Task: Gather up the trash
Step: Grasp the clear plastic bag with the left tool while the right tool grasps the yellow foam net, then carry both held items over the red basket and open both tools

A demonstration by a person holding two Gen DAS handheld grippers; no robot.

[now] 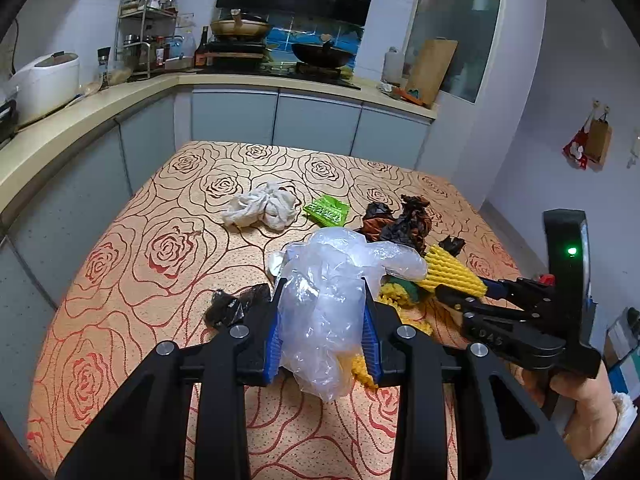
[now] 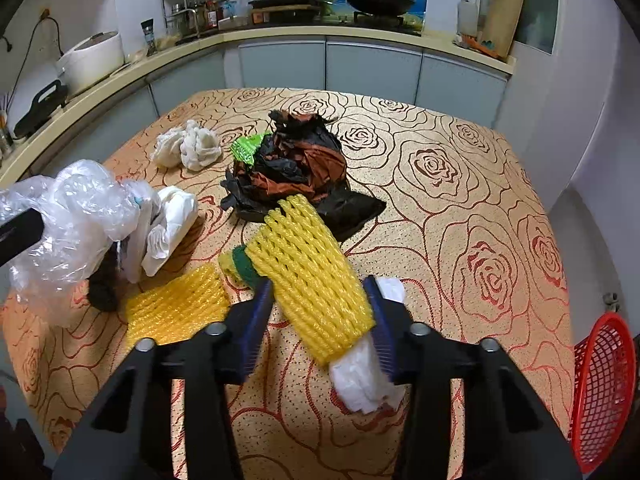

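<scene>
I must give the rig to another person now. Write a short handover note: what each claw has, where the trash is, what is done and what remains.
Left claw: shut on the clear plastic bag, lifted above the table.
Right claw: shut on the yellow foam net, white paper sticking out below it.
On the table: white crumpled cloth, green wrapper, black and brown bag pile, second yellow net, white paper wad, small dark scraps.
Red basket stands beside the table at right; its inside is not visible.
Left: bin both held pieces, then collect the rest.
</scene>
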